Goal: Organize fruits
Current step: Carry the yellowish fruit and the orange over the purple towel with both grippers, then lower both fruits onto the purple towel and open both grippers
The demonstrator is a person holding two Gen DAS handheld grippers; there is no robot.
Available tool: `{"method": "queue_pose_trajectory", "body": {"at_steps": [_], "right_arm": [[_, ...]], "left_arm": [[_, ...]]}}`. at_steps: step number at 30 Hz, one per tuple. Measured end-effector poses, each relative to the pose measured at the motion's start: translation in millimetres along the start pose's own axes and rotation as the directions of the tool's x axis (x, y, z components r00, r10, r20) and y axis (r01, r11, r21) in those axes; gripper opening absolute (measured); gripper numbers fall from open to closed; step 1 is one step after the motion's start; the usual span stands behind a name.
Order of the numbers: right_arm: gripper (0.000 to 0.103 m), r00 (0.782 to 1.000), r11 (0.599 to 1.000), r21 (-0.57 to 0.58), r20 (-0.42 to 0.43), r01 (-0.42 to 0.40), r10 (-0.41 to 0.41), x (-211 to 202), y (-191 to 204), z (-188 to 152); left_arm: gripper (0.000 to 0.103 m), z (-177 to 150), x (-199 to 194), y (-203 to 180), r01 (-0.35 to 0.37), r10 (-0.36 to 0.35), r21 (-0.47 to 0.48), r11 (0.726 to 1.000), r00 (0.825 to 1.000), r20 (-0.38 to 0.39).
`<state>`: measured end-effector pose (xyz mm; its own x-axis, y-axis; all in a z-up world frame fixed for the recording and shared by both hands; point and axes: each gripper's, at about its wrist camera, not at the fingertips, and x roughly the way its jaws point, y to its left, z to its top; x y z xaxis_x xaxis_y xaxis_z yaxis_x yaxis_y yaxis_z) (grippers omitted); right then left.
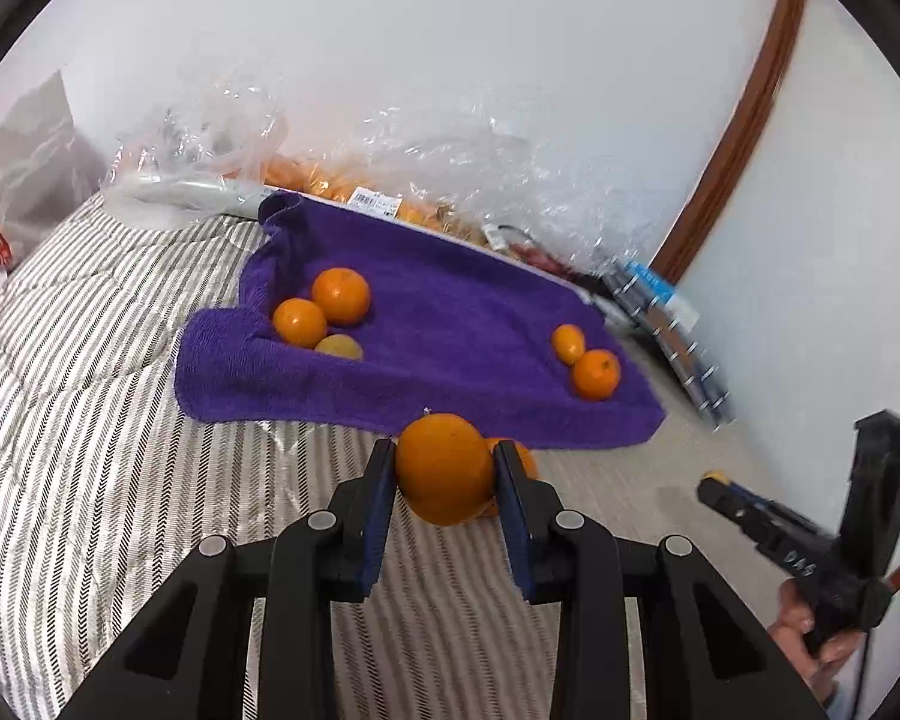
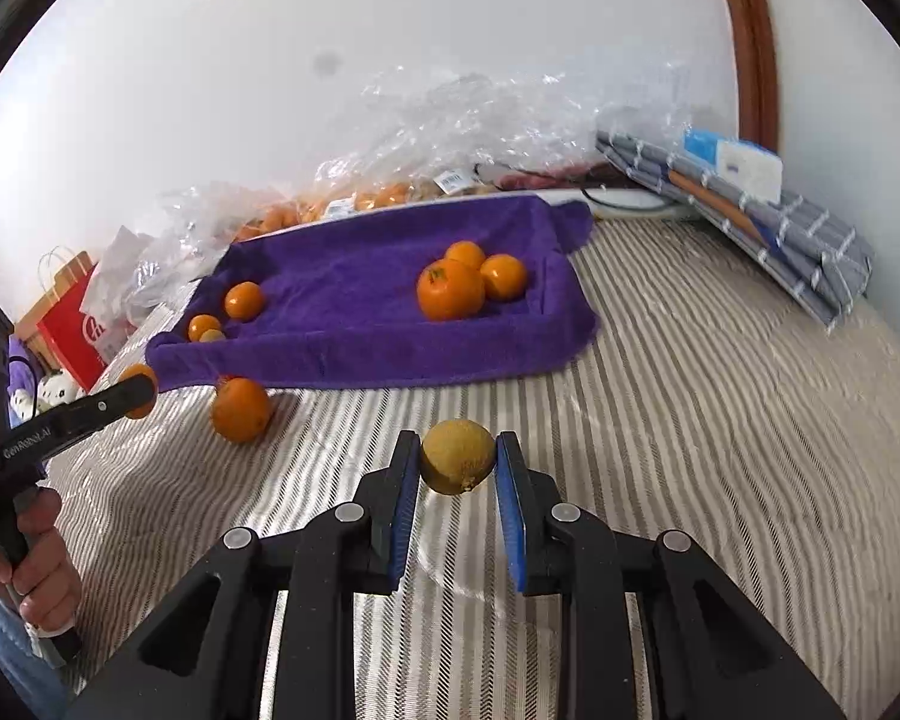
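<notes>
My left gripper [image 1: 445,468] is shut on an orange [image 1: 444,465], held above the striped bedspread just in front of the purple towel [image 1: 450,324]. Another orange [image 1: 525,459] lies on the bed behind it. My right gripper [image 2: 457,465] is shut on a yellow-green fruit [image 2: 457,456] above the bed. On the towel lie two oranges and a yellow-green fruit at the left [image 1: 321,315] and two oranges at the right [image 1: 594,372]. In the right wrist view three oranges [image 2: 450,288] cluster on the towel [image 2: 360,300], and a loose orange [image 2: 240,408] lies on the bed.
Clear plastic bags with more oranges [image 1: 354,180] lie behind the towel against the wall. A folded blue striped cloth pack [image 2: 750,210] leans at the right. A red paper bag [image 2: 72,324] and plush toys stand at the left. A brown door frame [image 1: 744,114] rises at the right.
</notes>
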<state>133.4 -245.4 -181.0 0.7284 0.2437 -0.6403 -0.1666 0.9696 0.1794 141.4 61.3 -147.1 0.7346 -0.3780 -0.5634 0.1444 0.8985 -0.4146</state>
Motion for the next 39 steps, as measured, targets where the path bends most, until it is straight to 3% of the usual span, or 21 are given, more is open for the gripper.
{"method": "queue_pose_trajectory", "body": {"at_steps": [13, 17, 23, 28, 33, 39], "right_arm": [[0.025, 0.999, 0.999, -0.052, 0.050, -0.008, 0.011, 12, 10, 73], [0.025, 0.997, 0.999, -0.054, 0.081, -0.003, 0.008, 23, 13, 100], [0.025, 0.995, 0.998, -0.057, 0.099, -0.005, 0.011, 54, 13, 138], [0.025, 0.998, 0.999, -0.051, 0.068, 0.006, -0.003, 87, 1, 152], [0.025, 1.000, 1.000, -0.001, 0.010, 0.021, -0.021, 128, -22, 146], [0.025, 0.998, 0.999, 0.051, -0.069, 0.012, -0.008, 160, -36, 138]], "left_arm": [[0.031, 68, -10, 5, -0.077, 0.078, -0.022, 0.997, 0.996, 0.047], [0.031, 94, 3, 6, -0.108, 0.109, -0.016, 0.994, 0.992, 0.062], [0.031, 120, 44, 8, -0.096, 0.098, -0.047, 0.994, 0.994, 0.040], [0.031, 121, 83, 8, -0.094, 0.095, -0.055, 0.994, 0.995, 0.007], [0.031, 102, 112, 15, -0.096, 0.095, -0.024, 0.995, 0.995, -0.041], [0.031, 91, 122, 20, -0.083, 0.082, -0.019, 0.996, 0.994, -0.072]]}}
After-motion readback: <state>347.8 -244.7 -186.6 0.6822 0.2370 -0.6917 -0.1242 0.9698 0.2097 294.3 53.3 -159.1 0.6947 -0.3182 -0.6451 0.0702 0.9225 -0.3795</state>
